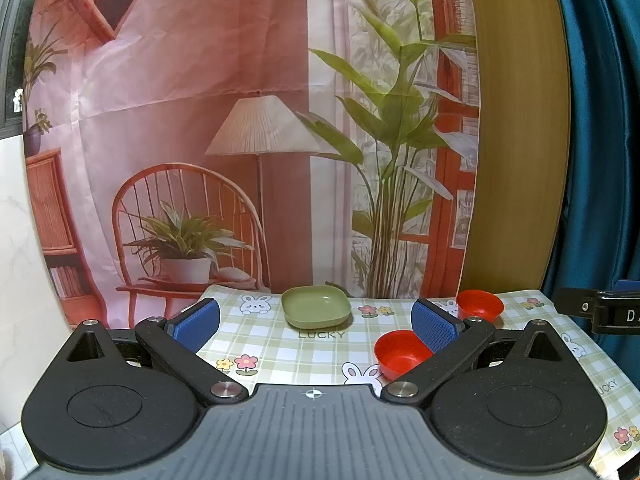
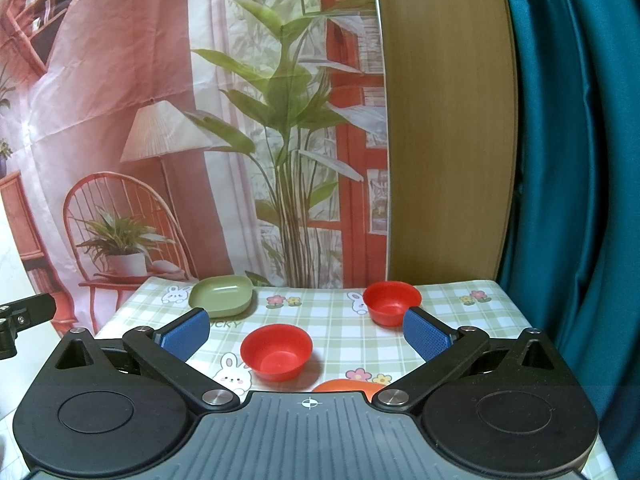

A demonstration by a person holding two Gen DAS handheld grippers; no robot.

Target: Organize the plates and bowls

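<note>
A green square plate point(image 1: 316, 306) sits at the far edge of the checked tablecloth; it also shows in the right wrist view point(image 2: 222, 295). A near red bowl point(image 1: 402, 353) point(image 2: 276, 352) stands mid-table and a far red bowl point(image 1: 479, 305) point(image 2: 391, 302) stands at the back right. An orange plate point(image 2: 346, 386) peeks out just under my right gripper. My left gripper point(image 1: 316, 326) is open and empty, above the table in front of the green plate. My right gripper point(image 2: 306, 334) is open and empty, above the near red bowl.
The table point(image 2: 460, 312) is small and covered with a green checked cloth. A printed backdrop point(image 1: 240, 120) hangs right behind it, with a wooden panel point(image 2: 444, 120) and teal curtain point(image 2: 568, 160) to the right. The right gripper's edge point(image 1: 600, 310) shows in the left wrist view.
</note>
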